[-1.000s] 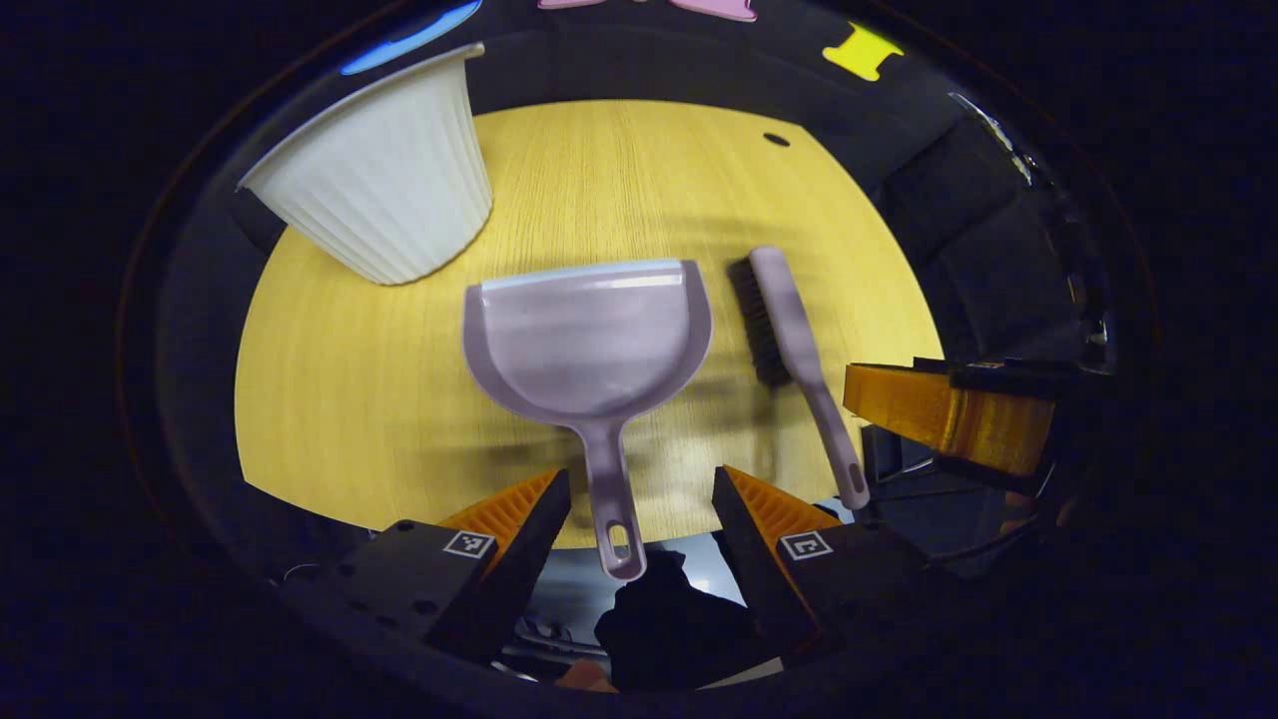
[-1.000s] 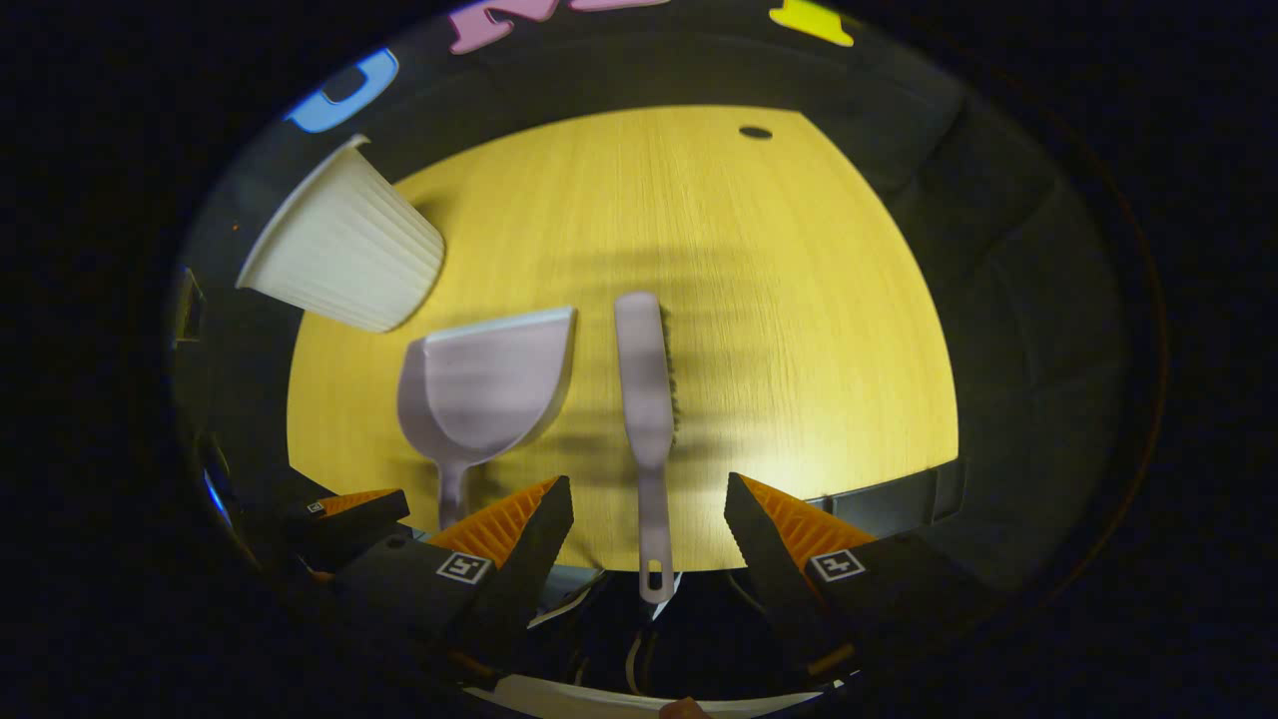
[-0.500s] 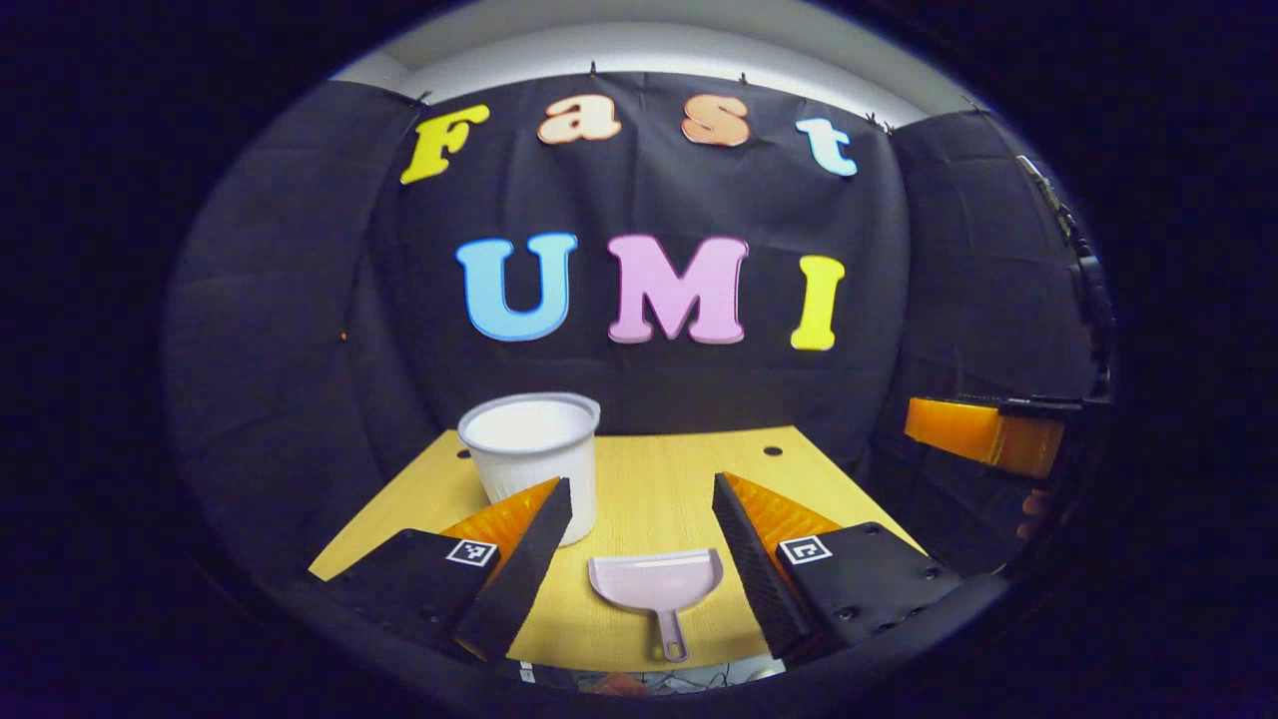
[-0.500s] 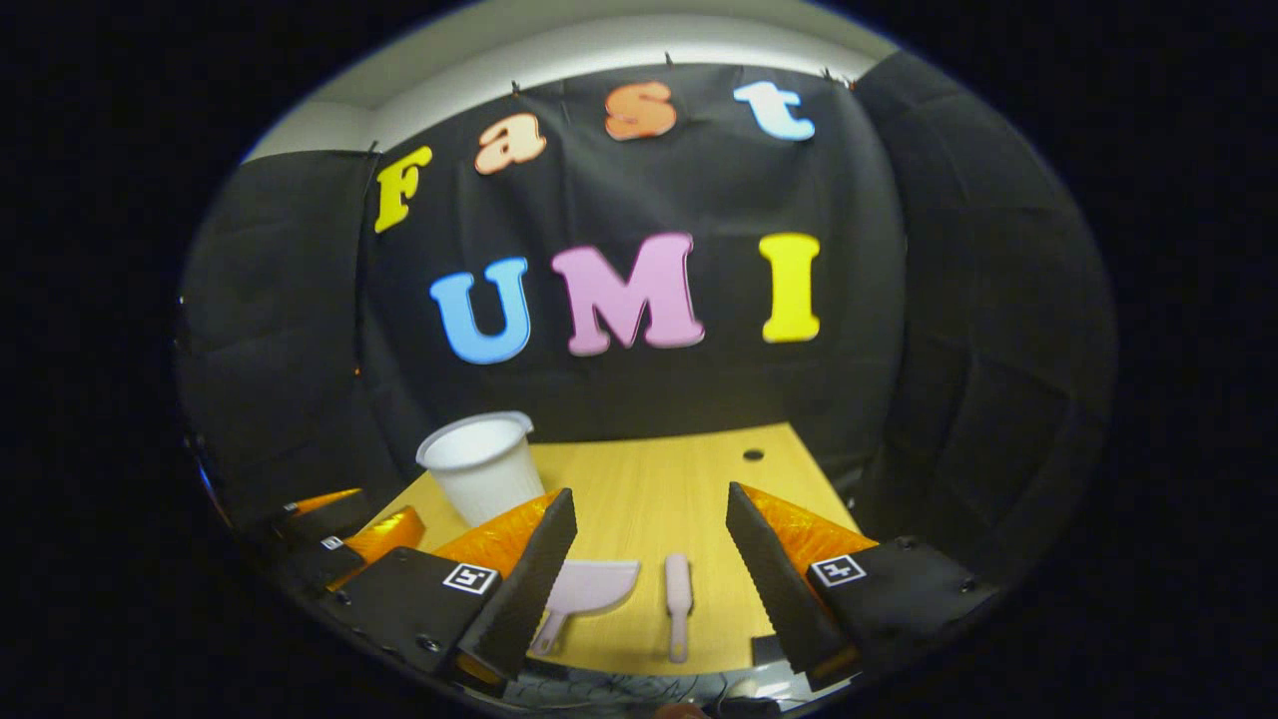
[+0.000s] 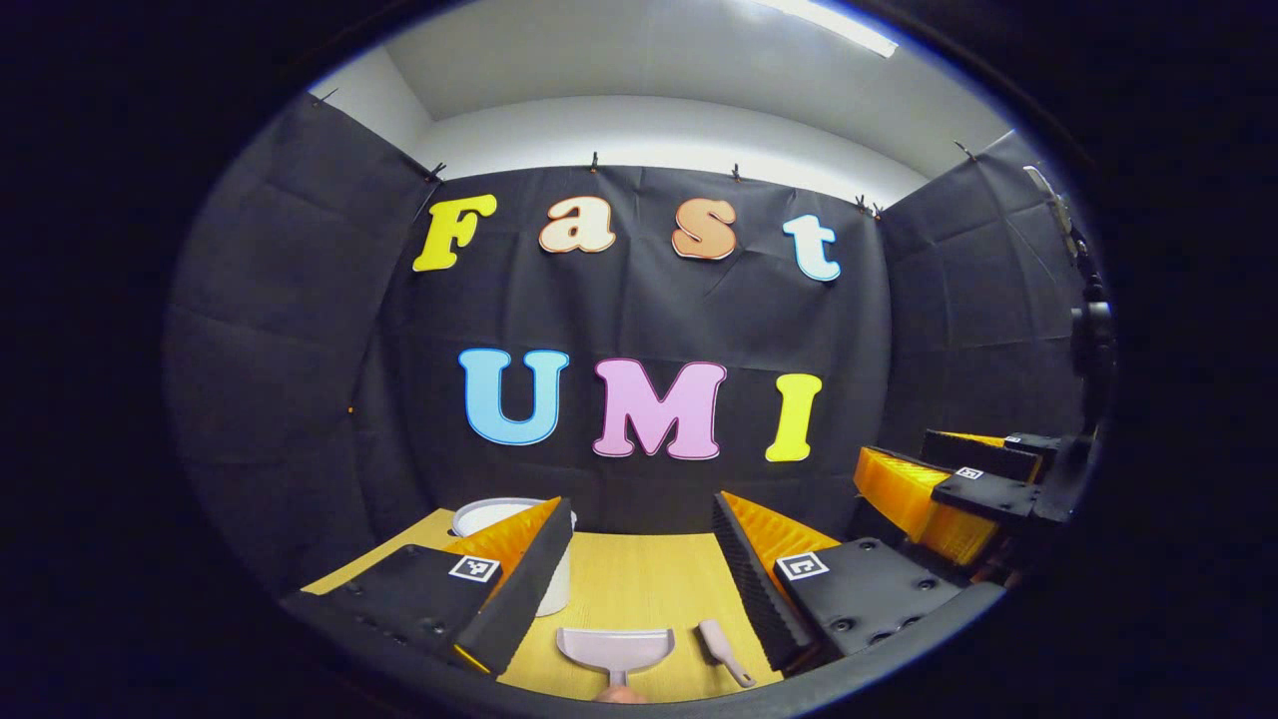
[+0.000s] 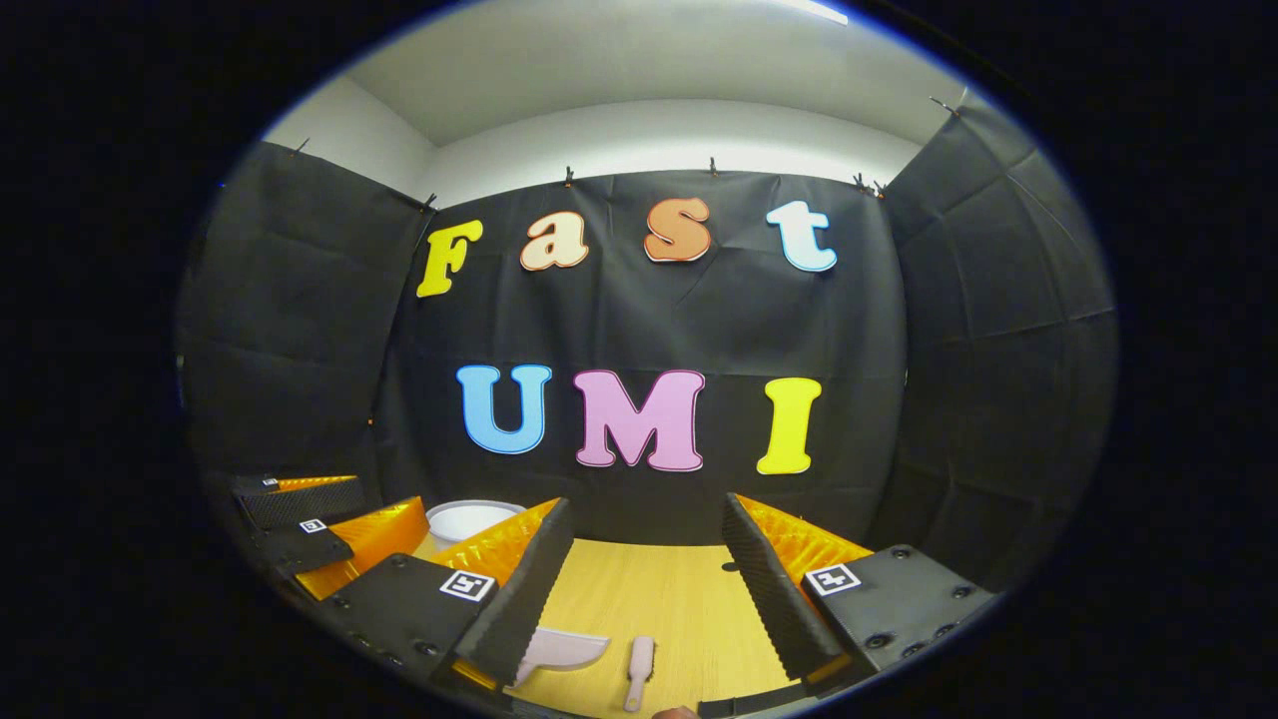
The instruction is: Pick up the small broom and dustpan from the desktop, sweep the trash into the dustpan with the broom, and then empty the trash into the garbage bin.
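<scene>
A pale lilac dustpan (image 5: 614,647) lies flat on the wooden desktop (image 5: 639,574) near its front edge, handle toward me. The small matching broom (image 5: 724,651) rests just to its right. My left gripper (image 5: 642,504) hangs open and empty above and behind the dustpan. In the right gripper view the dustpan (image 6: 559,647) and the broom (image 6: 639,671) lie low between the fingers, and my right gripper (image 6: 647,504) is open with nothing in it. A white ribbed garbage bin (image 5: 489,517) stands at the desk's back left, partly hidden by a finger.
The other gripper (image 5: 958,489) is level with mine at the right, off the desk's edge. In the right gripper view the left gripper (image 6: 319,519) is at the left beside the bin (image 6: 464,519). Black cloth walls enclose the desk (image 6: 649,589) on three sides.
Both cameras have swung from looking down onto the desktop to facing the back wall. The dustpan and broom now sit small at the bottom of each view. Both grippers stayed open.
</scene>
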Tool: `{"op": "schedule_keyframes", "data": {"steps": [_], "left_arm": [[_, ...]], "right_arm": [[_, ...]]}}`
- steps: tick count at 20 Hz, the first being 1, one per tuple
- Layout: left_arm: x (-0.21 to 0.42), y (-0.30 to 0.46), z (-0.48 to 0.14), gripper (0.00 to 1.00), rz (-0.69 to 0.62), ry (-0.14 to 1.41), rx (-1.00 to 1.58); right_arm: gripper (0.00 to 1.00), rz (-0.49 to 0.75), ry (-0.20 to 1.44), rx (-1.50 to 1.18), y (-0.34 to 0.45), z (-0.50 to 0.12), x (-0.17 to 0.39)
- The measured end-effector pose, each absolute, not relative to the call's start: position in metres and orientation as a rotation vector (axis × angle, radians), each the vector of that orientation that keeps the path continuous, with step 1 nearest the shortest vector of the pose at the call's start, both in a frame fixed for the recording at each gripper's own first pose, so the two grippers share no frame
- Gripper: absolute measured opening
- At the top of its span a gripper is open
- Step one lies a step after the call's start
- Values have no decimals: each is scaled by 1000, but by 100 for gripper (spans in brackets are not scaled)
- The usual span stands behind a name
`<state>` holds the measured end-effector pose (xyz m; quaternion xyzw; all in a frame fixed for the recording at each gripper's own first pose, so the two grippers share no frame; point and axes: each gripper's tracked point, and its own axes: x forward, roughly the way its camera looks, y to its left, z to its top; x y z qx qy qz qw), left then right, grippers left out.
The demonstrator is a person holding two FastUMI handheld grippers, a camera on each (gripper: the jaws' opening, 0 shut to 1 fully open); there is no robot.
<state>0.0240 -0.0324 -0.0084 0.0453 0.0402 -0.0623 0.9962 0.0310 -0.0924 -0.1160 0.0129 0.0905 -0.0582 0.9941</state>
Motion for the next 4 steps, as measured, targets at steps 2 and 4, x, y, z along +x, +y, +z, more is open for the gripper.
{"op": "schedule_keyframes", "data": {"steps": [2, 4], "left_arm": [[29, -31, -14, 83, -91, 105, 91], [26, -30, -12, 83, -71, 96, 85]], "right_arm": [[96, -112, 186, 5, -99, -117, 24], [96, -103, 189, -15, -105, -120, 25]]}}
